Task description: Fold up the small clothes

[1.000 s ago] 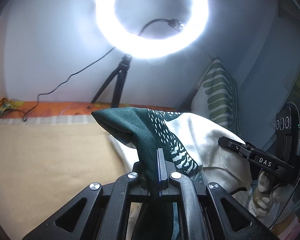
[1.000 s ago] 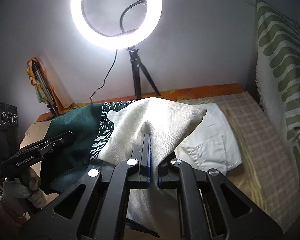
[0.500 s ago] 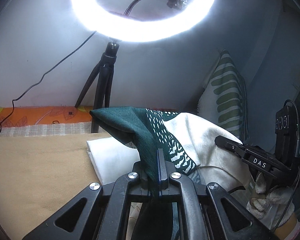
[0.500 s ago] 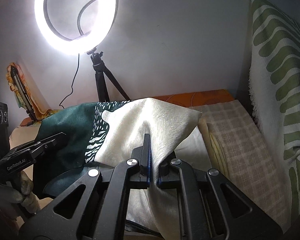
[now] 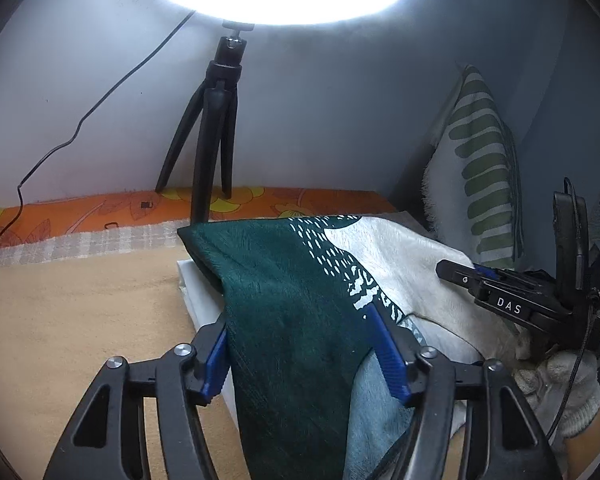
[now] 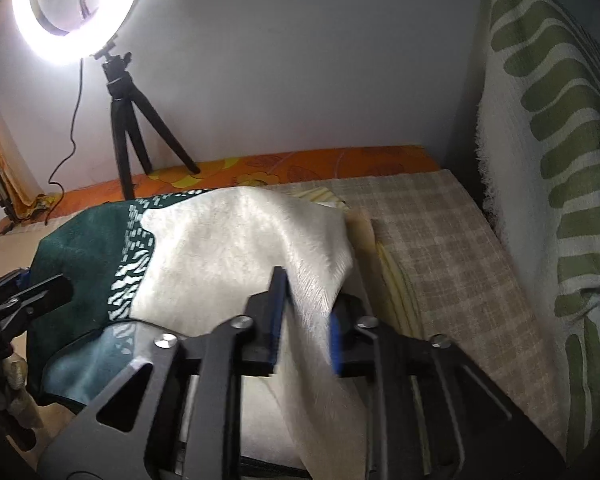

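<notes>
A small cloth, dark green (image 5: pixel 292 312) on one half and cream (image 6: pixel 236 248) on the other with white dashes between, lies draped over a folded white garment (image 5: pixel 190 292) on the bed. My left gripper (image 5: pixel 302 356) is opening; the green end lies loose between its blue pads (image 5: pixel 388 356). My right gripper (image 6: pixel 306 328) is also opening, with the cream corner hanging between its pads, slightly blurred. The left wrist view shows the right gripper from the side with a gloved hand (image 5: pixel 560 380) behind it. What lies under the cloth is mostly hidden.
A ring light on a black tripod (image 5: pixel 216 140) stands at the back by the wall, its cable (image 5: pixel 80 128) trailing left. A green-striped pillow (image 6: pixel 548 160) leans at the right. The bed has a tan blanket (image 5: pixel 60 340), a checked blanket (image 6: pixel 440 240) and an orange floral sheet (image 5: pixel 80 216).
Both grippers were shut on the cloth and now their jaws have parted. Both moved forward and down toward the bed, and the cloth has sunk onto the white garment.
</notes>
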`<action>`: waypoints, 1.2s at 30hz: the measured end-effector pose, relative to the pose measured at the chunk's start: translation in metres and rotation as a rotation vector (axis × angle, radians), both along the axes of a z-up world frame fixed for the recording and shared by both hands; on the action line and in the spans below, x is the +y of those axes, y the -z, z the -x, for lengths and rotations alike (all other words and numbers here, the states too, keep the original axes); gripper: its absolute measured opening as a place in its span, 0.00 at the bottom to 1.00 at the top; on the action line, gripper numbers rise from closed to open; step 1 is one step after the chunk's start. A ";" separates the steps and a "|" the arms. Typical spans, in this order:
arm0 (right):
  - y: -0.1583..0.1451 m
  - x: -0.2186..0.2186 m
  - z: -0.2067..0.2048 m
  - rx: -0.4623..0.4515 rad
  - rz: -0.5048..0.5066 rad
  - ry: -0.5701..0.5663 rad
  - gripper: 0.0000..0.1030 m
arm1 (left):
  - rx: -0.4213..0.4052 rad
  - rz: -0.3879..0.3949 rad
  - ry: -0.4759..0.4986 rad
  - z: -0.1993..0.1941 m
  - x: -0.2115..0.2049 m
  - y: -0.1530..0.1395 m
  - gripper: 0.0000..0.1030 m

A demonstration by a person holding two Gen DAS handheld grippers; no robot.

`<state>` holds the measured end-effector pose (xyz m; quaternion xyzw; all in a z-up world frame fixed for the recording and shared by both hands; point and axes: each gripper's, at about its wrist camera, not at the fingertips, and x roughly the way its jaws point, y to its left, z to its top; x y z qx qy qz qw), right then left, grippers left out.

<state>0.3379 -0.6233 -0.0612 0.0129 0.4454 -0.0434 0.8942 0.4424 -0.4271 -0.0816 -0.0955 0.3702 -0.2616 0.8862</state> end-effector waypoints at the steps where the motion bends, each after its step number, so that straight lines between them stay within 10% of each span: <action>1: -0.001 -0.002 0.001 -0.002 0.008 0.015 0.56 | -0.002 -0.020 -0.010 0.000 -0.001 -0.003 0.70; 9: -0.024 -0.007 0.020 -0.037 0.016 0.058 0.57 | -0.063 -0.133 -0.065 0.023 0.001 -0.021 0.95; 27: -0.122 0.053 0.101 -0.137 0.048 0.046 0.58 | -0.155 -0.105 -0.089 0.115 0.052 -0.098 1.00; 36: -0.167 0.108 0.163 -0.203 0.084 0.017 0.80 | -0.200 -0.094 -0.088 0.179 0.087 -0.131 1.00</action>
